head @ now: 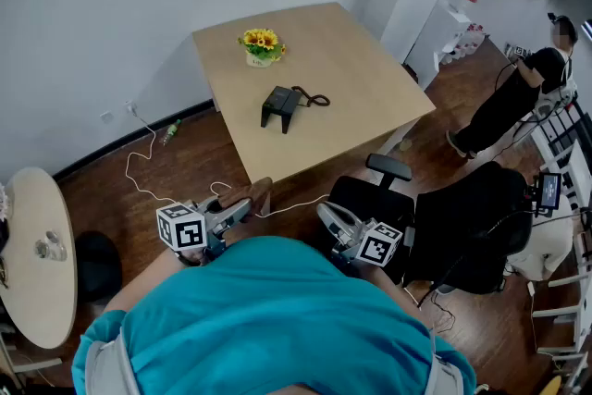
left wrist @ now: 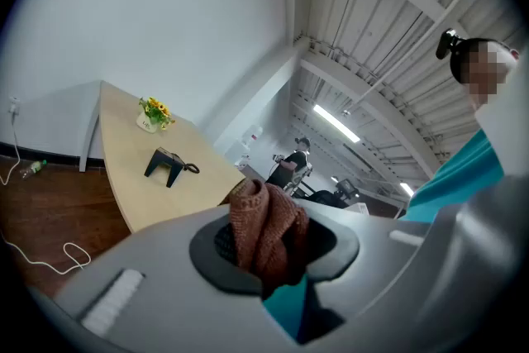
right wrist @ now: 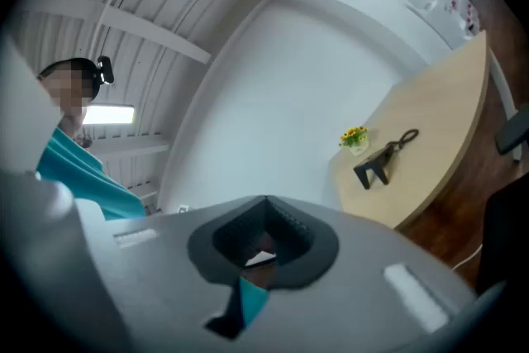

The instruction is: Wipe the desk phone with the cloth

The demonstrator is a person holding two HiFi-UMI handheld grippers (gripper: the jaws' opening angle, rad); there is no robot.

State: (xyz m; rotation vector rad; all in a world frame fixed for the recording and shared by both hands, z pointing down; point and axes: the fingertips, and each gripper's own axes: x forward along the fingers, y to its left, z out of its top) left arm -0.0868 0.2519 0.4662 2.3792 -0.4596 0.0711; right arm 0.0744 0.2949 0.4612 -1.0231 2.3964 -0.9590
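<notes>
Left gripper [left wrist: 266, 254] — jaws clamped on the brown cloth [left wrist: 261, 217]; right gripper [right wrist: 263, 250] — jaws pressed together, empty. The desk phone [head: 280, 105] sits mid-worktop [head: 361, 79], well apart from both, near the flowers [head: 262, 45].

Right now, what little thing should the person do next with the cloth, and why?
Probably carry the left gripper forward toward the desk phone. Its jaws already pinch the brown cloth, but the phone sits far off on the table, with neither gripper near it, so no wiping can start yet.
</notes>
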